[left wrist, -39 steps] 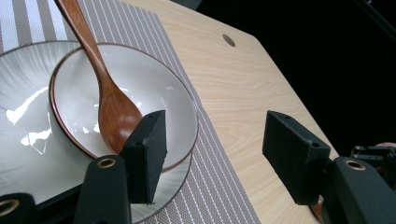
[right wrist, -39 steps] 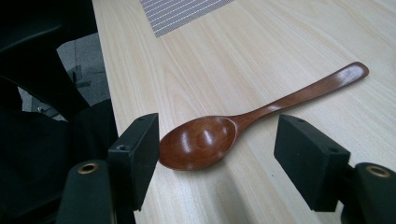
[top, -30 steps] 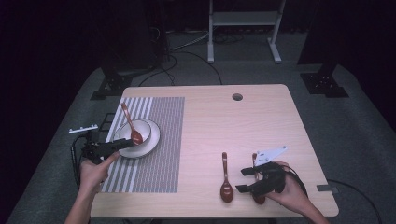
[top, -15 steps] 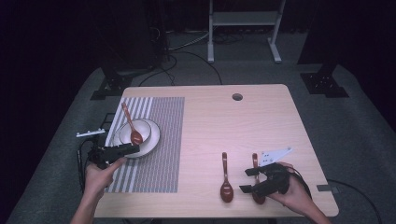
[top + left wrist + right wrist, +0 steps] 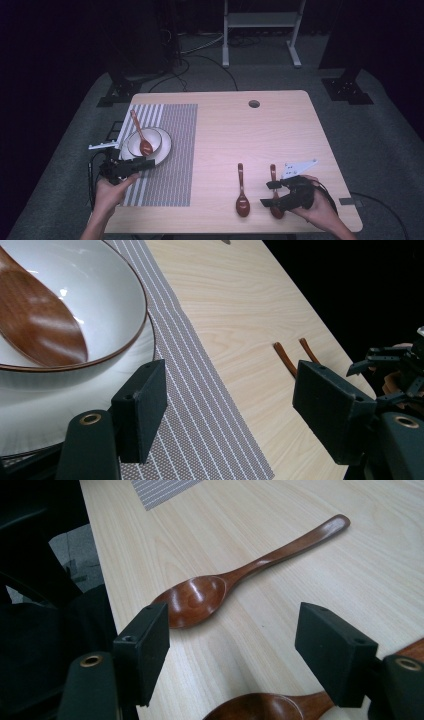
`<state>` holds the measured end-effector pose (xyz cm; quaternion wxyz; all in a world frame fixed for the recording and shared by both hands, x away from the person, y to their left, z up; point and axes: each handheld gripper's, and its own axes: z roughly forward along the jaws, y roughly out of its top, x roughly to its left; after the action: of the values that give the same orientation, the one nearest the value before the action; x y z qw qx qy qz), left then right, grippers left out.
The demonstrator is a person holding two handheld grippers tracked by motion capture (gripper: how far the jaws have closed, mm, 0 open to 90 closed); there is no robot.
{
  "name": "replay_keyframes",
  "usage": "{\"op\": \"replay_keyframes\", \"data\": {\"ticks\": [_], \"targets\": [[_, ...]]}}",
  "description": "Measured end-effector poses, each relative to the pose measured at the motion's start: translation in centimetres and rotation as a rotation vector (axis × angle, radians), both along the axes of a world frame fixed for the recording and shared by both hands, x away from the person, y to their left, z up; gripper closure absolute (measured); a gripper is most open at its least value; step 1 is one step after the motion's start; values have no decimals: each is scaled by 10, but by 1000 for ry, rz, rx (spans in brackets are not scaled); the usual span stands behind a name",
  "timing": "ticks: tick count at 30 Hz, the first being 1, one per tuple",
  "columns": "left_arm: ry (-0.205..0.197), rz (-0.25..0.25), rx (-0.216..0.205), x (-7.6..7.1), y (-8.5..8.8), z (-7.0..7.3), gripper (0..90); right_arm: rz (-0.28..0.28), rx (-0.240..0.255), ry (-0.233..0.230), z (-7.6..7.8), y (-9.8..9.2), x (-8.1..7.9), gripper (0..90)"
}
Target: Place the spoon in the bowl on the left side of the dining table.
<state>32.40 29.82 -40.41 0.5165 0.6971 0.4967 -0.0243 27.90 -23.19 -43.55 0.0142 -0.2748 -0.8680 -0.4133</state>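
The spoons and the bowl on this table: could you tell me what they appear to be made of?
The spoon on the bare table looks like reddish-brown wood with a smooth, glossy finish: highlights shine in its hollow. The spoon in the bowl looks alike, with faint grain. The bowl seems glazed white ceramic with a thin brown rim, showing sharp reflections, though glossy plastic cannot be ruled out.

black hand-held gripper (image 5: 136, 166), 2 block jaws, brass-ringed screws

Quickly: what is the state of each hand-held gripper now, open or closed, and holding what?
Left hand-held gripper: open, holding nothing, beside the bowl.
Right hand-held gripper: open, holding nothing, over a wooden spoon.
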Motion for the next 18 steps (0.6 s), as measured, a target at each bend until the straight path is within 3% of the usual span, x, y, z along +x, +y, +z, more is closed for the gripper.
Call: {"op": "replay_keyframes", "data": {"ticks": [18], "targets": [[7, -50, 18, -4, -20, -4, 276, -25, 8, 11, -3, -9, -1, 288]]}}
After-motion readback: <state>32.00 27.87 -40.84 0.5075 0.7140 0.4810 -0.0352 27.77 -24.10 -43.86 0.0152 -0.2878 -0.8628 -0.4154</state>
